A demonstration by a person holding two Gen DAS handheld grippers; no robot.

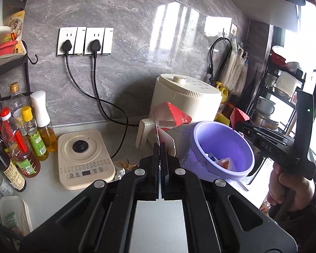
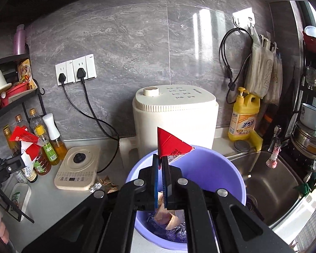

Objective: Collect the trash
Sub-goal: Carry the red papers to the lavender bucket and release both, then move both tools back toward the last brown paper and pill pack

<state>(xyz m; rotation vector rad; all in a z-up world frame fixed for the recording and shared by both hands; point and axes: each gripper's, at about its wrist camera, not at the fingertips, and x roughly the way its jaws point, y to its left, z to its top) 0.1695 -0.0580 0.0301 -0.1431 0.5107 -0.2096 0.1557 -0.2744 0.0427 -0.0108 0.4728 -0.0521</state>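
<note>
1. Left hand-held gripper (image 1: 160, 147) clamped on a torn red-white carton scrap (image 1: 168, 116), at 9 o'clock of the purple bin (image 1: 221, 147).
2. Right hand-held gripper (image 2: 160, 164) pinches a red triangular carton piece (image 2: 170, 144) over the bin.

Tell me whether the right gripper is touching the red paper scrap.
Touching. The right wrist view shows the right gripper shut on the red paper scrap, its lower edge pinched between the fingers above the purple bin.
</note>
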